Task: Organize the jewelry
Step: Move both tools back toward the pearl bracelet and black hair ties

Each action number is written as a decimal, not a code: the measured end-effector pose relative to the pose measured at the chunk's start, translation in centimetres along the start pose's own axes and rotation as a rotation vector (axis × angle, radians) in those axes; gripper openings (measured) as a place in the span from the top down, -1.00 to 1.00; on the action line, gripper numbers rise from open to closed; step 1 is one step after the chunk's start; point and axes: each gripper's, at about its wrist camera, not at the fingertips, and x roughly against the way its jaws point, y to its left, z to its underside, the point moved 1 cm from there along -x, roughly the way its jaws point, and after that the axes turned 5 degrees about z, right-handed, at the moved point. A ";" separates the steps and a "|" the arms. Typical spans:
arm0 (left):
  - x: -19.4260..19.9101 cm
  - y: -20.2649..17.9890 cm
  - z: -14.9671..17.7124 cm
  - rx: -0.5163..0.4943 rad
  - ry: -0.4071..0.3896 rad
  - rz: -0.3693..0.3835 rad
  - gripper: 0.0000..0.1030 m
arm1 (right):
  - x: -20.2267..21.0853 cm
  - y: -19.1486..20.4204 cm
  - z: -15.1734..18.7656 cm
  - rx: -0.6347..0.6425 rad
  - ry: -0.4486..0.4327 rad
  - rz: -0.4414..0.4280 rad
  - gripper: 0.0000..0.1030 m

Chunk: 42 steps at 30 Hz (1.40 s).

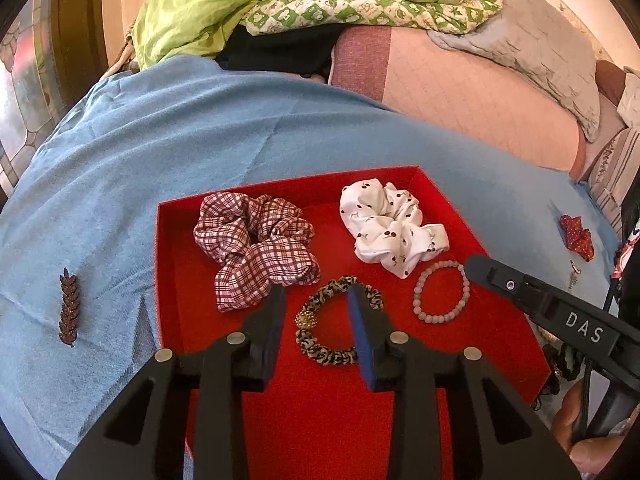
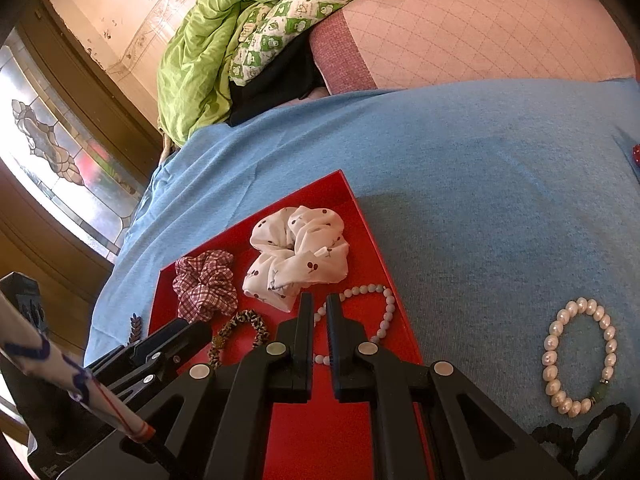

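Note:
A red tray (image 1: 176,280) (image 2: 360,216) on a blue cloth holds a plaid scrunchie (image 1: 256,248) (image 2: 204,280), a white cherry-print scrunchie (image 1: 392,224) (image 2: 296,256), a leopard-print hair tie (image 1: 336,320) (image 2: 240,328) and a pale bead bracelet (image 1: 440,292) (image 2: 384,312). My left gripper (image 1: 320,300) is open and empty, its fingers either side of the leopard tie's left half. My right gripper (image 2: 318,304) is nearly closed and empty above the bead bracelet; it also shows in the left wrist view (image 1: 480,268).
On the cloth lie a leaf-shaped hair clip (image 1: 69,308), a red dotted bow (image 1: 576,236), a pearl bracelet (image 2: 580,356) and a black hair tie (image 2: 580,436). Green bedding (image 1: 280,0) and a pink mattress (image 1: 480,92) lie beyond.

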 end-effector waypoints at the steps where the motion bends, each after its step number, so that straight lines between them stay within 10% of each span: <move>1: 0.0 -0.1 0.0 -0.002 -0.001 0.001 0.40 | 0.0 0.0 0.0 0.000 0.000 -0.001 0.85; 24: 3.4 -7.4 1.8 -0.176 -0.062 0.154 0.40 | 11.2 -8.3 1.1 -0.088 -0.033 0.065 0.77; 42: 0.8 -16.7 5.9 -0.374 0.109 0.402 0.40 | 11.5 -16.6 4.5 -0.136 0.099 0.215 0.60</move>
